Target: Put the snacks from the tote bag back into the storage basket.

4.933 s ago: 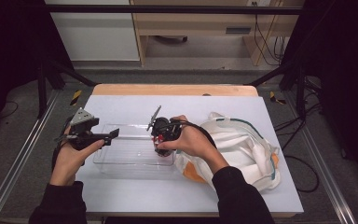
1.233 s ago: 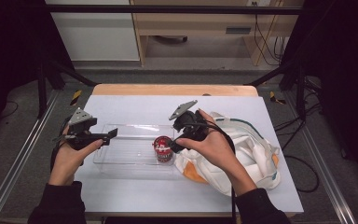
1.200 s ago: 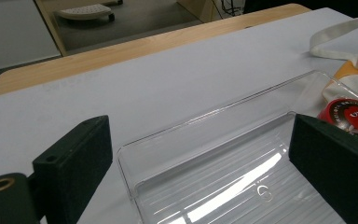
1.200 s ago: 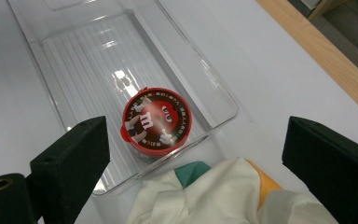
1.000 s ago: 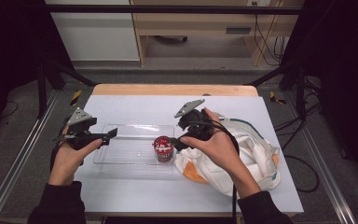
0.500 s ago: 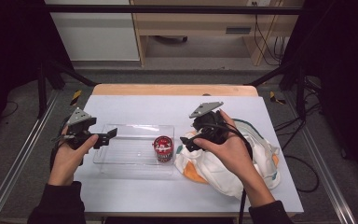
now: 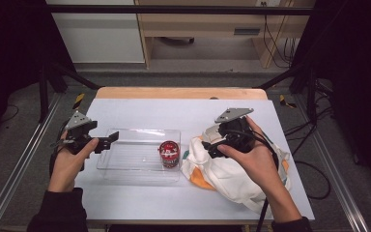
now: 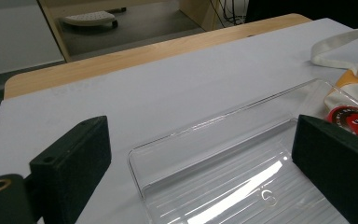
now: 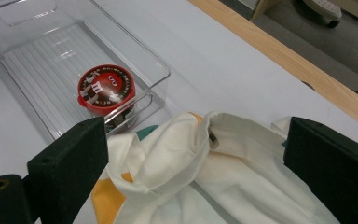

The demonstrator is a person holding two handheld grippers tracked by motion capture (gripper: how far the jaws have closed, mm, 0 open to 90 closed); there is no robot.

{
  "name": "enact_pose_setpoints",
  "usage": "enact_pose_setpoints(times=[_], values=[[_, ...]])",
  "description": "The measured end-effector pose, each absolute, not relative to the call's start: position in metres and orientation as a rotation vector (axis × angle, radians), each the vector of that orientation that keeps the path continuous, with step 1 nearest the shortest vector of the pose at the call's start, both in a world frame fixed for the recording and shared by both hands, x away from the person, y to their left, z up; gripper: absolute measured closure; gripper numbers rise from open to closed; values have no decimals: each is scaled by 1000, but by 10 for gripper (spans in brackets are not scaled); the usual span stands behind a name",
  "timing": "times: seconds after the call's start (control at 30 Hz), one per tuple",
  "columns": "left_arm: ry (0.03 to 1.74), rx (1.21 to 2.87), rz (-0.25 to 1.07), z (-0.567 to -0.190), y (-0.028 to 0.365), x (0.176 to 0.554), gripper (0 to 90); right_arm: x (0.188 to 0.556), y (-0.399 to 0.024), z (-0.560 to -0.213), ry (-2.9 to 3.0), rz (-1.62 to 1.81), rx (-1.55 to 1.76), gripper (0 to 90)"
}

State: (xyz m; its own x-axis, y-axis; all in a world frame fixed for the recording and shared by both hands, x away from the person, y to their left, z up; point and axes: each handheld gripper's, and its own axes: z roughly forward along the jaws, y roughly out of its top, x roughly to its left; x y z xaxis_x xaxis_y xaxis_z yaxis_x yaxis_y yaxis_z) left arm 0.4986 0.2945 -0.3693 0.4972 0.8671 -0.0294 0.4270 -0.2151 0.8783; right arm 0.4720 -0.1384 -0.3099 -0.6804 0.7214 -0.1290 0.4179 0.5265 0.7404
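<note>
In the high view the red-lidded candy tub [image 7: 169,153] stands upright in the right end of the clear plastic tray [image 7: 125,164], a little left of the frame's centre. The right tongs [image 7: 211,145] hang just right of it, over the left edge of the cream cloth bag [image 7: 232,174], which lies crumpled on the white surface [image 7: 174,113] and touches the tray's right end. The tub and the right tongs are near but apart.

In the right gripper view the tub [image 9: 106,88] sits in the upper left of the frame, inside the tray's near corner [image 9: 158,74], above and just inside the left jaw. The bag's folded mouth [image 9: 200,140] lies between the two black jaws in the lower middle of the frame. The right tongs [image 9: 191,163] are spread wide, with nothing between them; whether the jaws touch the cloth cannot be told.

The left tongs [image 7: 108,141] are at the left of the high view, held at the tray's left end, well apart from the tub. In the left gripper view the left tongs [image 8: 200,158] are likewise spread wide and hold nothing. The tray's end rim [image 8: 135,161] shows between the jaws, and the tub's lid [image 8: 354,121] peeks out at the right edge of the frame, partly hidden behind the right jaw. The bag [image 8: 340,46] shows in the upper right corner.
</note>
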Motion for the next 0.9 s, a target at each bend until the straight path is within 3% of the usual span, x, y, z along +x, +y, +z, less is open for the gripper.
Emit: enact_pose_setpoints(times=[0.9], values=[[1100,1809,615,-369,305,499,46,454,-201,-318,2231,982,1086,70]])
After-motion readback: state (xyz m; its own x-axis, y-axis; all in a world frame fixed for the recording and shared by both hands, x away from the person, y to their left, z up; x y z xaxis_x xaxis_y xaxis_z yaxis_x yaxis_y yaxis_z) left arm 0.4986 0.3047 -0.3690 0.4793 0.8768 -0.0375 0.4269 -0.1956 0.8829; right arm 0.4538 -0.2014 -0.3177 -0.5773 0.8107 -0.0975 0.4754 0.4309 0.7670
